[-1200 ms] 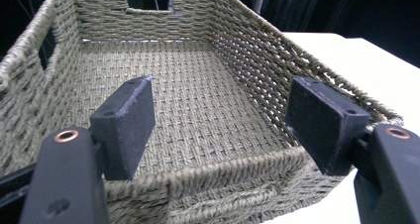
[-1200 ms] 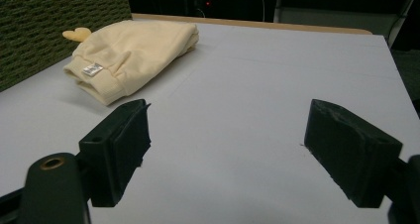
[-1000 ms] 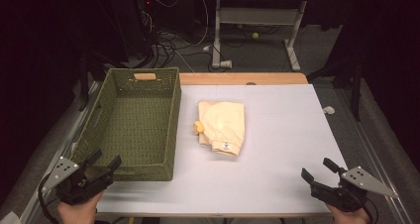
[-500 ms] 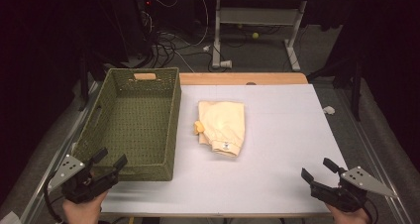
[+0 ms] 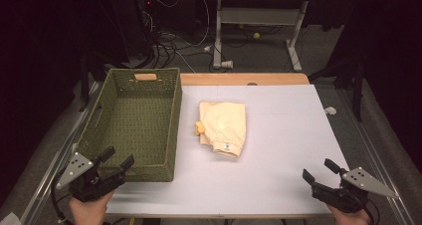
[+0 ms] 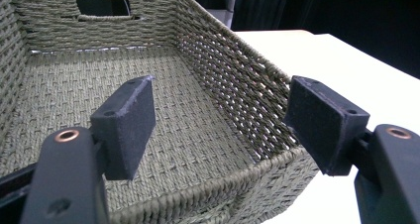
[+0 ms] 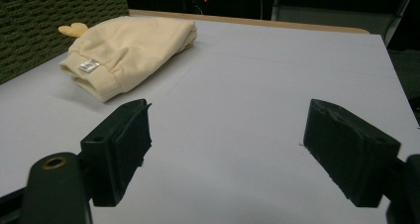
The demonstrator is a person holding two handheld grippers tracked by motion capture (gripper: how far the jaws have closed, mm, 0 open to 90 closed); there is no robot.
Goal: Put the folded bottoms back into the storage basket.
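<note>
The folded pale-yellow knit garment (image 5: 225,127) lies flat on the white tabletop (image 5: 278,150), just right of the green woven rectangular basket (image 5: 135,123) and apart from its right wall. It has a ribbed cuff with a small white label at the end farthest from the basket's handle cutout, and a darker yellow bit of fabric sticks out on the side facing the basket. In the right gripper view the garment (image 7: 126,53) sits ahead and to the left of the jaws, with the basket's wall (image 7: 49,28) behind it.

The basket stands on the left part of the tabletop, with nothing inside it and a wooden-looking grip in the slot of its far wall.

The left gripper (image 5: 118,161) hovers at the basket's near wall, close to its near left corner, held in a hand (image 5: 89,209). Its jaws are spread wide with nothing between them; in the left gripper view (image 6: 220,130) they frame the basket's near right corner and look along its woven floor (image 6: 163,110).

The right gripper (image 5: 318,171) is well away from the basket, over the tabletop's near right corner, and well apart from the garment. Its jaws also stand wide apart and grasp nothing, as the right gripper view (image 7: 225,149) shows, with bare tabletop between them. A grey three-cornered plate (image 5: 370,181) sits on top of it.
</note>
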